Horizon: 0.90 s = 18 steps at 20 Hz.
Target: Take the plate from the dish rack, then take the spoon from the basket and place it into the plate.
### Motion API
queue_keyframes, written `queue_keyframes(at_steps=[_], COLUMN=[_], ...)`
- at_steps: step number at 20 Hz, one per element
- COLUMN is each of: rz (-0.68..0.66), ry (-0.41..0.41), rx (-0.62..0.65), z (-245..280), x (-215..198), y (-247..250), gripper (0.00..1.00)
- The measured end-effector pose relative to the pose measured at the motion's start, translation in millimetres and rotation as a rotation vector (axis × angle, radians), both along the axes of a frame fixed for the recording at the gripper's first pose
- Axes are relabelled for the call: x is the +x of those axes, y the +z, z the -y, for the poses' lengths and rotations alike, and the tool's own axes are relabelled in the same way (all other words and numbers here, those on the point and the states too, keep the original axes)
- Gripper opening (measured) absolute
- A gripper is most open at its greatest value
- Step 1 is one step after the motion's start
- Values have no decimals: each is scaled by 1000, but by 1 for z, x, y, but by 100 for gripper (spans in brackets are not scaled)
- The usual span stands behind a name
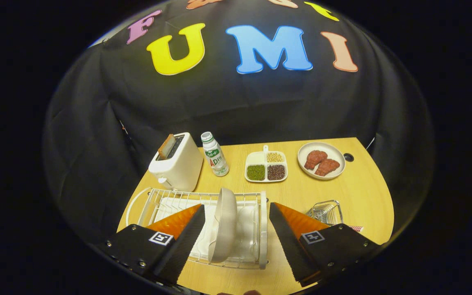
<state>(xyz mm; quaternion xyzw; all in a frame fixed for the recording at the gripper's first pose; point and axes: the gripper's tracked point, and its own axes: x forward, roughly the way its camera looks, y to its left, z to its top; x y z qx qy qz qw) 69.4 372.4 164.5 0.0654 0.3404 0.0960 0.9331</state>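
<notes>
A pale beige plate [224, 223] stands on its edge in the white wire dish rack [263, 229], seen edge-on. My gripper [236, 237] is open above the rack, and the plate sits in the gap between the two orange and black fingers [182, 239], touching neither. A small wire basket [325, 212] lies on the table just beyond the right finger, partly hidden by it. I cannot make out the spoon in it.
At the back of the wooden table [301, 192] stand a white toaster [176, 162] with a slice of bread, a small bottle [214, 154], a divided dish [266, 166] of beans and a plate of meat [321, 160].
</notes>
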Motion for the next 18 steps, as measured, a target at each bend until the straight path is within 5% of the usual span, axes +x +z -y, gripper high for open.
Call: queue_keyframes(at_steps=[18], rz=[-351], ry=[-94], rx=[-134], z=[-24], x=[20], y=[-95], gripper=[98])
